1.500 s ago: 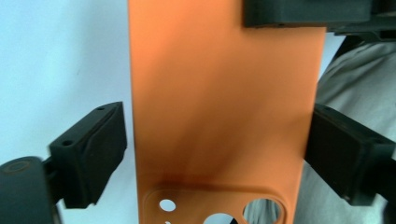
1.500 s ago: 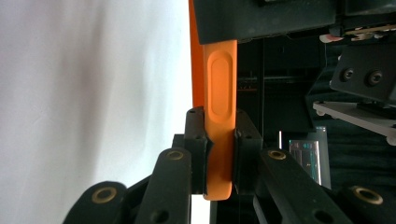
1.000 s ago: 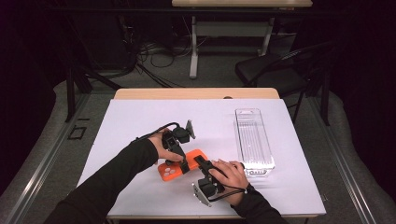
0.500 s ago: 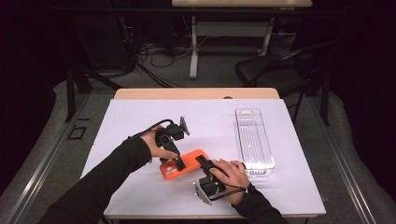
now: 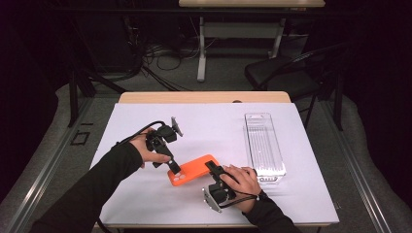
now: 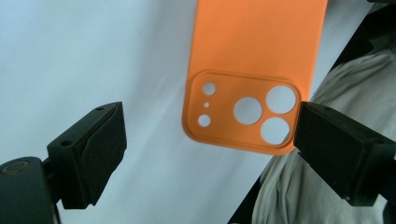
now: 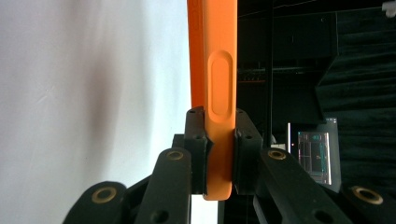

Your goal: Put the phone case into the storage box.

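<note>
Clamping orange phone case [image 7: 218, 93] edge | right gripper [image 7: 219, 154] | far end cropped

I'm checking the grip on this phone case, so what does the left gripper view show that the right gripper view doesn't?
Left gripper view alone: the orange phone case's back with its camera cutouts, between the left tongs, whose jaws stand wide apart.

Right gripper view alone: the case's side edge with its raised button bump, pinched by the right tongs.

Both: the same case over the white table cover.
</note>
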`<state>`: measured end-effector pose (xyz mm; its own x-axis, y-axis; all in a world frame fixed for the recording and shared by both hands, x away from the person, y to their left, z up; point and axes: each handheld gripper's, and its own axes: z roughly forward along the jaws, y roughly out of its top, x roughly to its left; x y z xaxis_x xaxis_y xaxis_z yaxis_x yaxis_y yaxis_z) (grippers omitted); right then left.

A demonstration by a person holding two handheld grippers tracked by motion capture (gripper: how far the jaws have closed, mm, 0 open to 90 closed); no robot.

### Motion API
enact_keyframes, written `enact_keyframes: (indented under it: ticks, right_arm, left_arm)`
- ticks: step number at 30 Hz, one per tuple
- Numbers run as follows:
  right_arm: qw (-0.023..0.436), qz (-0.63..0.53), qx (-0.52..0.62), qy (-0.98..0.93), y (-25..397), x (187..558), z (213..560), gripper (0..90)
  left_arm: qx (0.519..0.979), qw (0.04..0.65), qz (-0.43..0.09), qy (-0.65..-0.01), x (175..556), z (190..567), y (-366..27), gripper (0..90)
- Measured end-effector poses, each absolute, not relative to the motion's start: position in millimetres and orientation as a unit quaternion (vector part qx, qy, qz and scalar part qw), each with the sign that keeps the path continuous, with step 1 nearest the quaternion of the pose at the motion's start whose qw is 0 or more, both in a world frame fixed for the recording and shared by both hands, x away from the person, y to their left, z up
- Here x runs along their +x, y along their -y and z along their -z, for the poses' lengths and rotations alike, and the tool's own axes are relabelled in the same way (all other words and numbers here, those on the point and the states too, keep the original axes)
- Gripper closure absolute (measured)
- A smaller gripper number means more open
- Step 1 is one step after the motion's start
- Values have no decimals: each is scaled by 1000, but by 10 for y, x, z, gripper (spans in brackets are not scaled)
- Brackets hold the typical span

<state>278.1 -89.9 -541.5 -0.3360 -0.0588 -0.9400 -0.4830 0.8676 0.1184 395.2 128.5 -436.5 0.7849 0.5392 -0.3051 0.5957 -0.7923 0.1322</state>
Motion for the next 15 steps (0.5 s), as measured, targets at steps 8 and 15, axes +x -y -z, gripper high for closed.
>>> enact_keyframes:
  ticks: [8,15]
  right_arm:
    - [549,-193,-168,-796,896,2777,5416,803]
    - [547,-195,-168,-796,900,2782,5413,803]
  left_arm:
    - [933,123,119,-316,3961,4356,-1423,103]
    - [935,114,100,-320,3968,4358,-1494,104]
